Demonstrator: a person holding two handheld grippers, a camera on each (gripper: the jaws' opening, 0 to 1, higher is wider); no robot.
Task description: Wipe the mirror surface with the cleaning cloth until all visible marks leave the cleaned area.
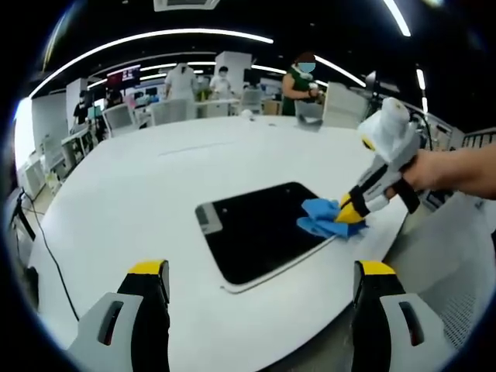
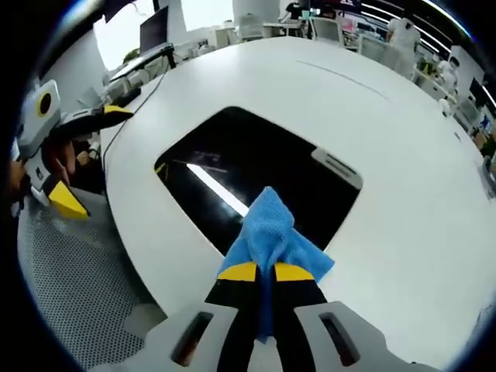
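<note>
**Right gripper view: one cloth pinched over one mirror**

Right gripper view looks down its own two yellow-tipped jaws, and the right gripper (image 2: 266, 272) is clenched on the single blue cleaning cloth (image 2: 271, 232). The cloth bunches up just ahead of the jaw tips and lies over the near edge of the one dark mirror (image 2: 263, 167), which lies flat on the white counter (image 2: 403, 155). A bright streak of reflected light crosses the glass just beyond the cloth. Off to the left of the jaws, past the counter's edge, the left gripper (image 2: 81, 159) shows with its two jaws spread.

In the left gripper view, the left gripper (image 1: 262, 269) hangs released, its two jaws wide apart with nothing between them, short of the counter's near edge. The mirror (image 1: 256, 225) lies ahead between the jaws, and the cloth (image 1: 325, 218) rests at its far right corner, gripped by the right gripper (image 1: 350, 212), which a hand (image 1: 442, 172) holds. Beyond the counter, several people stand among desks and chairs.
</note>
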